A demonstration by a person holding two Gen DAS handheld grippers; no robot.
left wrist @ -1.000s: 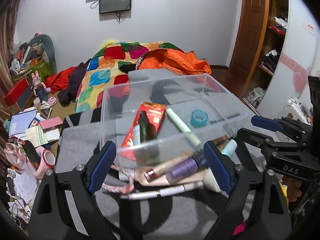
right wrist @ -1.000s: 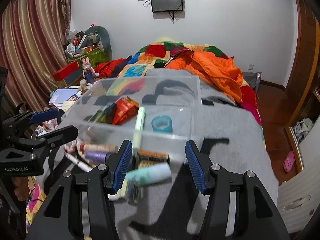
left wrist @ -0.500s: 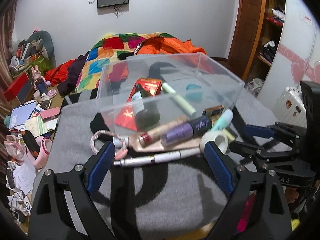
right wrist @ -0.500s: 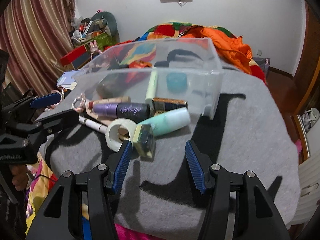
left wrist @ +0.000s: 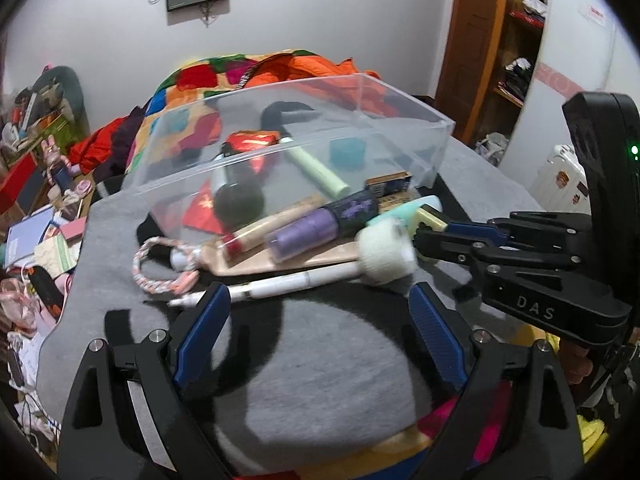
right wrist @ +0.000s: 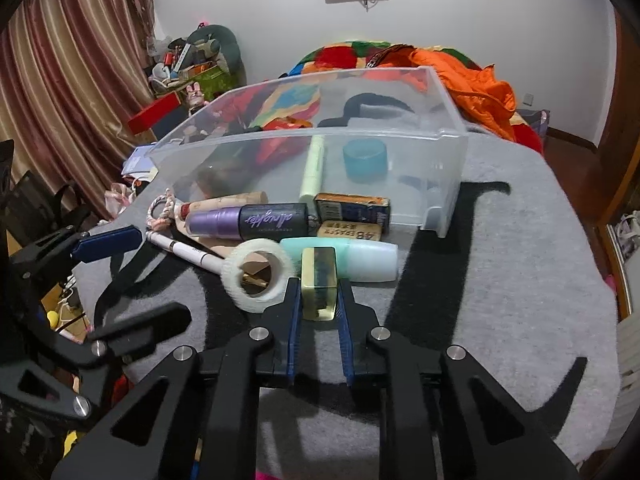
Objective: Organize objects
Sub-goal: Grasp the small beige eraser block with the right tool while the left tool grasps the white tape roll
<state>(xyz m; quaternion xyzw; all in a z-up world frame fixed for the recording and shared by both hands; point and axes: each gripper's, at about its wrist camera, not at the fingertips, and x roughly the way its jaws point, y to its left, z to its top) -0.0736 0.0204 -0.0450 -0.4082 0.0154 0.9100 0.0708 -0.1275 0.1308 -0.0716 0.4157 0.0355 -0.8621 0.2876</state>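
Nearest in the right wrist view, the right tool [right wrist: 319, 309] is seen closed on a small translucent yellow block [right wrist: 318, 288], held between its pads just above the grey-covered bench [right wrist: 500, 300]. Whether the block has left the surface cannot be told. The left tool [left wrist: 318, 322] is held wide open over bare grey cloth, with nothing in it.

Just beyond, a loose pile is left to be sorted: a white tape roll [right wrist: 260, 276], a white pen [right wrist: 188, 254], a mint tube [right wrist: 344, 262], a purple-and-black tube [right wrist: 246, 222], a beige tube [left wrist: 272, 226], a braided pink loop [left wrist: 160, 268], a dark blue carton [right wrist: 352, 209] and a small printed tag [right wrist: 350, 233]. These lie touching or overlapping, against the near wall of the clear bin [right wrist: 440, 160].

Inside the bin, a pale green stick [right wrist: 314, 172], a teal ring [right wrist: 365, 158], a red packet [left wrist: 252, 142] and a dark bottle [left wrist: 238, 198] are already placed. The task is judged under halfway done.

The bin's contents are blurred by its wall. The block's dark inclusion cannot be identified, and the lower edges of the pile are hidden by one another.
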